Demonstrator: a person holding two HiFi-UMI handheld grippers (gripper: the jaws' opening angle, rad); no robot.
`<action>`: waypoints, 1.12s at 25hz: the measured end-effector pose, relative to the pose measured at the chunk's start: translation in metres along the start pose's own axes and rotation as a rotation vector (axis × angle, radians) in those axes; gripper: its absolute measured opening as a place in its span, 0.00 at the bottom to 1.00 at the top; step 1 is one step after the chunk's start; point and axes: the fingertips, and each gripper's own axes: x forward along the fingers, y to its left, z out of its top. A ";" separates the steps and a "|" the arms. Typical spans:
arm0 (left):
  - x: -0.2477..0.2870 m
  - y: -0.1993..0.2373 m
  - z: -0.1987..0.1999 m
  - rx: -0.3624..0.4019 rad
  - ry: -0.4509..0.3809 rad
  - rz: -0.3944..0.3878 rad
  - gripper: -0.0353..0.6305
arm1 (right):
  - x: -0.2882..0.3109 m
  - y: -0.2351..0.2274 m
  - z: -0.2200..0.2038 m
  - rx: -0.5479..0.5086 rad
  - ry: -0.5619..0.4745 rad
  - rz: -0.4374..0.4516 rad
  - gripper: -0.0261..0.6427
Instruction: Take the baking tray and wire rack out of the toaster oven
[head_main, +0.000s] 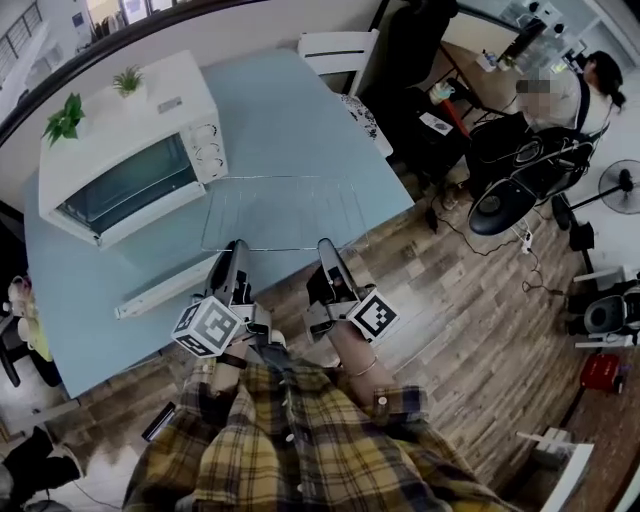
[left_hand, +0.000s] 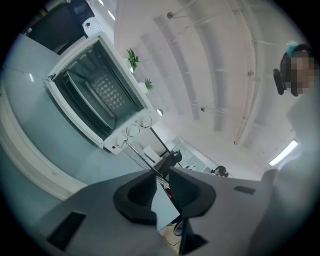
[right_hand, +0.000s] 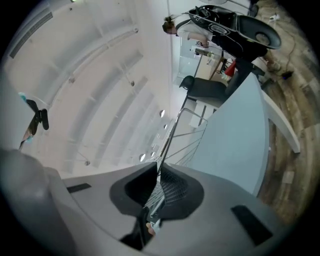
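Pale-blue surface (head_main: 300, 110) carries the white oven (head_main: 120, 150) at its far left. I have the rack (head_main: 285, 212) out of the oven, held level over the surface's near side. My left tool (head_main: 236, 248) and right tool (head_main: 326, 246) are each nearly closed, pinching the rack's near edge. I judge the rack step is nearly done. Next I need to set it flat and release both tools evenly, then fetch the tray, which I can't see outside the oven.
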 end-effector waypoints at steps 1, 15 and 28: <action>0.006 -0.002 -0.006 -0.003 0.016 -0.004 0.16 | -0.003 -0.005 0.006 -0.001 -0.011 -0.014 0.08; 0.063 0.026 -0.080 -0.108 0.216 0.103 0.16 | -0.016 -0.093 0.031 0.045 -0.043 -0.209 0.08; 0.046 0.076 -0.140 -0.202 0.463 0.310 0.18 | -0.045 -0.162 -0.010 0.143 0.043 -0.402 0.09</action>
